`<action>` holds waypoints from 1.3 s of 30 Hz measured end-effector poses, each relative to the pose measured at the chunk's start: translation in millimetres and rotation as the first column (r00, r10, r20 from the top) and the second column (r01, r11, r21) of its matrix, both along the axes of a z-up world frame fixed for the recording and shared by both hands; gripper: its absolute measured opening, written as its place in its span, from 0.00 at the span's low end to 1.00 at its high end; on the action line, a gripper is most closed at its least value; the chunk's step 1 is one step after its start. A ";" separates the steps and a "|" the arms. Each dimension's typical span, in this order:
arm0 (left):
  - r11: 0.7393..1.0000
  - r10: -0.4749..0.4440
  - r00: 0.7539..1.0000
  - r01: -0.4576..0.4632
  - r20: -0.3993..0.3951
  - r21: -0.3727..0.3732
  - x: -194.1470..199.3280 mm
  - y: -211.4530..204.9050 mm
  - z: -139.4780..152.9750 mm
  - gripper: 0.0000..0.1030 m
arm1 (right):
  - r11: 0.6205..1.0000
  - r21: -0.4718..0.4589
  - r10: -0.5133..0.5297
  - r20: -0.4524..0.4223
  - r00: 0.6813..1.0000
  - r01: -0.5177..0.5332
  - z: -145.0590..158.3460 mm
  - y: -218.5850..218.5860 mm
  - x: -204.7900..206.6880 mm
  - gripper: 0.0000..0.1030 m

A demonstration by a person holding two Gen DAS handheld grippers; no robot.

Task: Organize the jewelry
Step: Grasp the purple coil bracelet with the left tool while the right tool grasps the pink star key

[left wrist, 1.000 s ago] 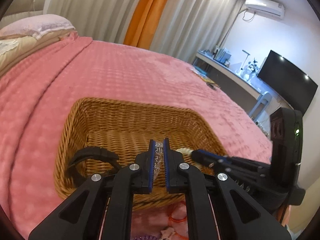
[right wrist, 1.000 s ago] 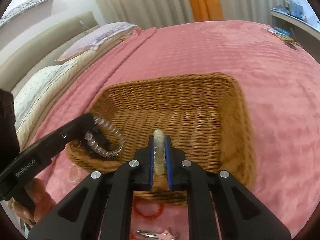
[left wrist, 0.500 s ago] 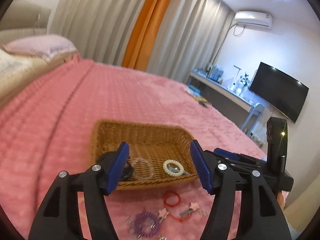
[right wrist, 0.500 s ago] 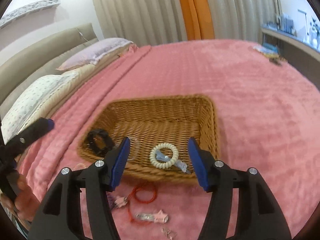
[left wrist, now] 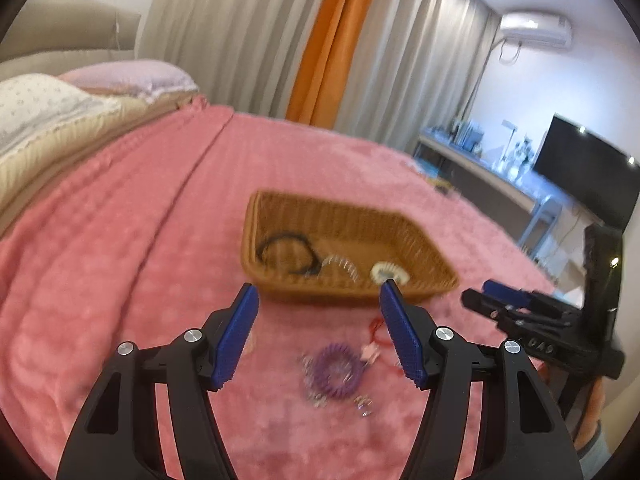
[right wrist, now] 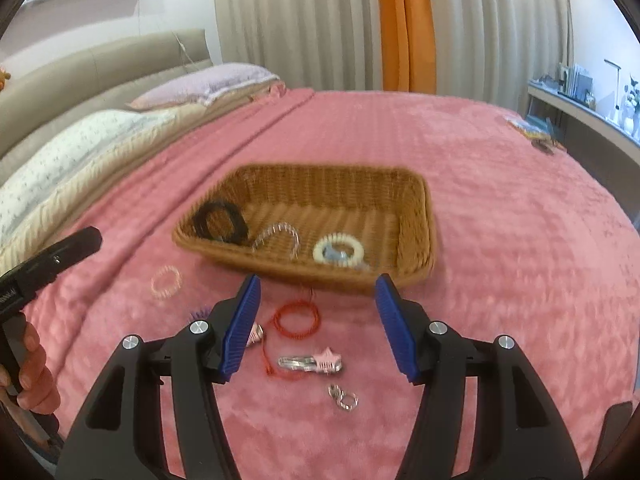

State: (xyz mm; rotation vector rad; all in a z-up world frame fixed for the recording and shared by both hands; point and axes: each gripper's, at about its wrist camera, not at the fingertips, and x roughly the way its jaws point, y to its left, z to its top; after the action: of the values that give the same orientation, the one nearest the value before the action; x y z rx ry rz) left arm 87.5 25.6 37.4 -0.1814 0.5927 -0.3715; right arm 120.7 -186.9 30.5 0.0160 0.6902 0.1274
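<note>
Three rings sit in the basket [right wrist: 416, 216] ahead of my two hand-held grippers: a black band [right wrist: 220, 222], a clear coil [right wrist: 278, 236] and a white bead bracelet [right wrist: 338, 250]. That part looks done.

More things wait on the pink bed [right wrist: 500, 280], closer to me. A red string loop [right wrist: 298, 316] and a pink star clip [right wrist: 316, 362] lie between the jaws of my right hand-held gripper [right wrist: 316, 320]. Small silver rings [right wrist: 343, 398] lie just below. A pale pink bracelet [right wrist: 166, 282] is off to its left. A purple coil [left wrist: 336, 372] lies between the jaws of my left hand-held gripper [left wrist: 320, 328].

Both are spread wide and hold nothing.
</note>
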 end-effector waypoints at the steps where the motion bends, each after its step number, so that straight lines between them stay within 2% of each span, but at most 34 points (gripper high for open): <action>1: 1.000 0.012 1.000 -0.012 -0.013 0.020 2.9 1.0 -7.9 0.58 | 1.000 0.000 -0.002 -0.009 1.000 0.002 -4.6 -0.4 1.1 0.55; 6: 1.000 -0.010 0.996 0.010 -0.090 0.001 19.7 8.4 -36.9 0.58 | 0.999 0.030 -0.026 -0.096 0.995 0.029 -38.1 -11.3 9.1 0.54; 10: 0.999 -0.048 0.984 0.045 -0.171 -0.023 35.5 0.2 -57.7 0.46 | 0.997 0.065 -0.029 -0.133 0.991 0.038 -55.8 -18.8 9.5 0.54; 15: 0.992 -0.101 0.970 0.114 -0.221 0.048 39.8 -22.7 -77.2 0.45 | 0.993 0.113 -0.013 -0.146 0.989 0.029 -62.1 -25.0 8.5 0.54; 17: 0.986 -0.110 0.968 0.135 -0.228 0.097 40.5 -33.0 -81.0 0.38 | 0.993 0.112 -0.010 -0.158 0.987 0.028 -66.2 -24.6 8.7 0.54; 21: 0.978 -0.114 0.964 0.151 -0.242 0.142 42.3 -41.1 -87.4 0.33 | 0.991 0.131 0.018 -0.185 0.983 0.006 -70.5 -23.4 11.2 0.54; 24: 0.975 -0.116 0.962 0.158 -0.246 0.158 41.4 -46.6 -89.0 0.18 | 0.990 0.140 0.031 -0.202 0.979 -0.002 -72.9 -21.6 14.1 0.54; 25: 0.973 -0.115 0.962 0.158 -0.247 0.165 41.1 -48.3 -89.5 0.10 | 0.989 0.146 0.040 -0.207 0.978 -0.010 -73.1 -21.0 15.2 0.54; 30: 0.987 -0.106 0.966 0.132 -0.237 0.096 41.5 -37.3 -84.5 0.09 | 0.985 0.154 0.107 -0.236 0.966 -0.071 -75.4 -9.8 24.5 0.54; 33: 0.992 -0.096 0.971 0.112 -0.219 0.063 37.9 -29.0 -79.6 0.09 | 0.979 0.143 0.173 -0.234 0.957 -0.142 -73.7 2.3 20.3 0.54; 39: 0.994 -0.073 0.977 0.088 -0.200 0.067 20.1 -20.7 -70.8 0.09 | 0.946 0.156 0.316 -0.240 0.918 -0.284 -67.8 27.9 -11.3 0.53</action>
State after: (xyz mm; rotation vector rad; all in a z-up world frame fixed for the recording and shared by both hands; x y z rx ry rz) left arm 107.6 4.9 -33.4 -0.1223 0.8103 -0.4116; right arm 109.5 -159.1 -37.3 0.0411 0.9473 0.4699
